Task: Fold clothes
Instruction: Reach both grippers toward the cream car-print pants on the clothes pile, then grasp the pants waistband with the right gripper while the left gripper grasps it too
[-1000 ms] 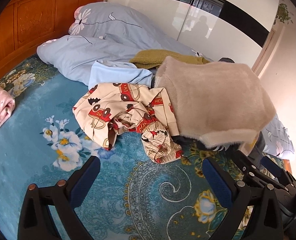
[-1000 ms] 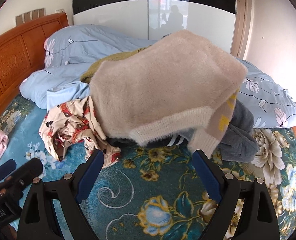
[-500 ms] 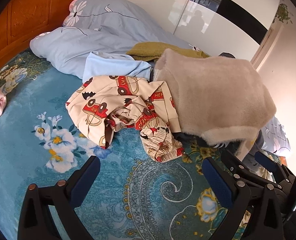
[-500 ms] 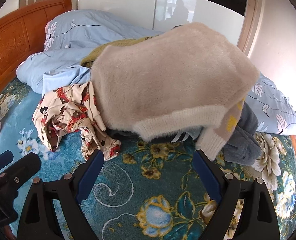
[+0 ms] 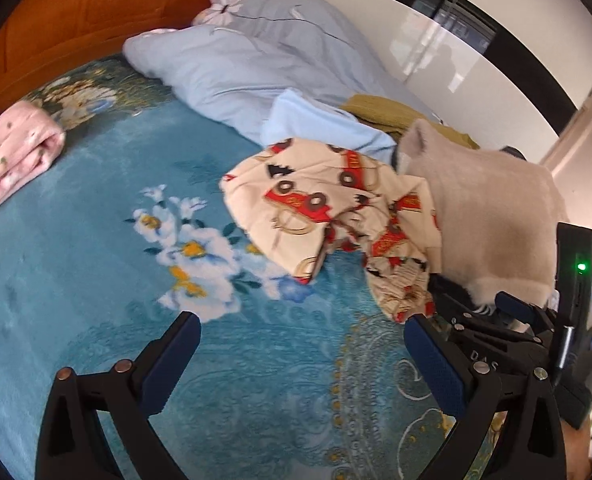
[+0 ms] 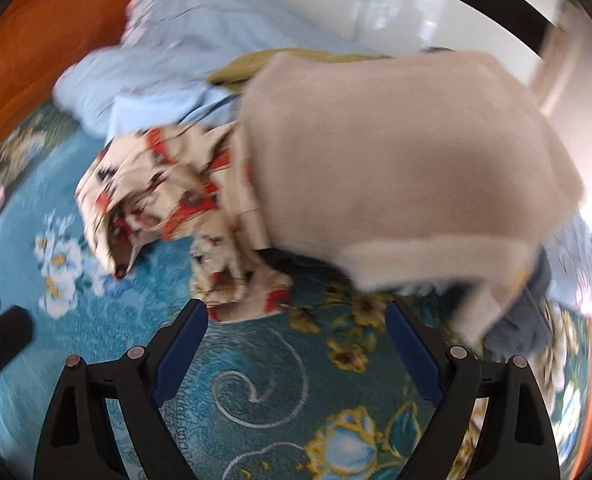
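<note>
A pile of clothes lies on the blue floral bedspread [image 5: 96, 280]. A crumpled cream garment with red car prints [image 5: 328, 216] sits at its front left and also shows in the right wrist view [image 6: 168, 200]. A fuzzy beige sweater [image 5: 492, 216] drapes over the top of the pile [image 6: 400, 168]. My left gripper [image 5: 302, 344] is open and empty, low over the bedspread, short of the printed garment. My right gripper [image 6: 296, 324] is open and empty, just in front of the pile, and shows at the right of the left wrist view [image 5: 512, 320].
A folded pink garment [image 5: 12, 160] lies at the far left. Light blue bedding and pillows [image 5: 232, 64] lie behind the pile, with a light blue cloth [image 5: 320, 128] and an olive garment [image 5: 388, 112]. A dark grey garment [image 6: 532, 320] lies under the sweater. A wooden headboard [image 5: 96, 12] stands behind.
Both grippers have moved forward and left toward the pile; the views have swung, and the right wrist view is now blurred. Both stay open and empty.
</note>
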